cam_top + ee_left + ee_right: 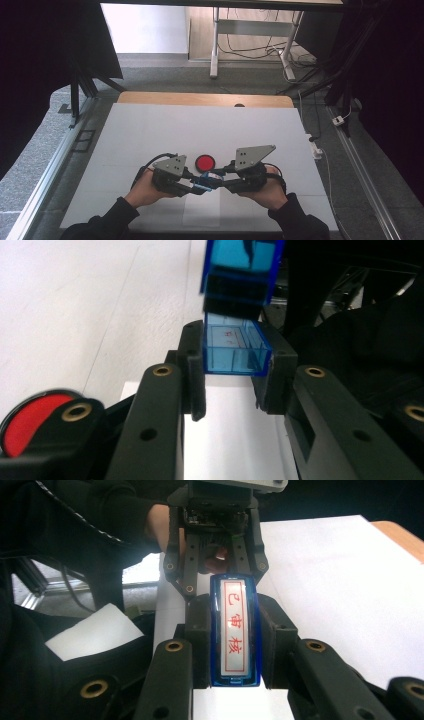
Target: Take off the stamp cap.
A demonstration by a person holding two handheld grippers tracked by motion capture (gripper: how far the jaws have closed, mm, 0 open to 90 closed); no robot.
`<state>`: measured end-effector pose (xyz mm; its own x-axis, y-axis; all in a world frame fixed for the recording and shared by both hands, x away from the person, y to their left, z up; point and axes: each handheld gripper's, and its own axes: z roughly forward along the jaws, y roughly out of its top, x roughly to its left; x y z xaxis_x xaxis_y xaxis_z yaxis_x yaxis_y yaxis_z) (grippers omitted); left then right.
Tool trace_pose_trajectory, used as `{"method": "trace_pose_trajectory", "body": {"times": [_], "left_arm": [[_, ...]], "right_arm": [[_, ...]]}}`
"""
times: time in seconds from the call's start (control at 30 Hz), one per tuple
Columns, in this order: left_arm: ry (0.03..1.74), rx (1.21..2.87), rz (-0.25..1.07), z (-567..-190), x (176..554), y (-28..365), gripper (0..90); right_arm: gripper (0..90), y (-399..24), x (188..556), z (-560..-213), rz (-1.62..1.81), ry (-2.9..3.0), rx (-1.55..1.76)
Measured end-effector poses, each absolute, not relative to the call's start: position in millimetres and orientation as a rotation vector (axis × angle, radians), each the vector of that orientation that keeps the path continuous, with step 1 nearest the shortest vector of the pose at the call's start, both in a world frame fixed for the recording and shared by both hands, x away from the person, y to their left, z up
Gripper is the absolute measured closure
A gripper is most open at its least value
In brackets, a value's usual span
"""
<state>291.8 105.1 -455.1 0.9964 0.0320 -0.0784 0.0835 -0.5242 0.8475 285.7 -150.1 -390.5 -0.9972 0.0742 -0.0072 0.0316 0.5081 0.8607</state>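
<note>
Both tongs are clamped on one small blue stamp (pixel 204 183), held between them just above the white table cover (pixel 150 135). In the high view the left gripper (pixel 192 187) and the right gripper (pixel 220 181) are seen meeting tip to tip, each carried by a hand in a dark sleeve, with the stamp bridging the short gap between their tips.

In the left gripper view, a clear blue plastic end of the stamp (pixel 235 350) is pinched between the two black pads (pixel 196 375), and the rest of the blue body runs on, away from the jaws, to the other gripper.

In the right gripper view, the stamp's face (pixel 234 630) is turned to the camera: a white strip with red characters inside a red border, framed in blue. It is squeezed on both long sides by the right gripper's pads (pixel 199 645). Straight beyond it the left gripper (pixel 216 575) is seen, closed on the far end.

A red round pad (pixel 205 162) in a black rim lies on the cover just beyond the two grippers' tips, close to them but apart from the stamp. In the left gripper view it sits at the left jaw's outer side (pixel 30 422).
</note>
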Motion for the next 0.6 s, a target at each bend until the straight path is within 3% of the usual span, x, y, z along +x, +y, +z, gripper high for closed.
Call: {"method": "trace_pose_trajectory", "body": {"times": [0.6], "left_arm": [[0.296, 2.169, 0.023, -451.4, 283.4, 113.5, 68.6]], "right_arm": [[71.3, -152.3, 285.9, -389.7, 1.536, 2.655, 0.137]]}}
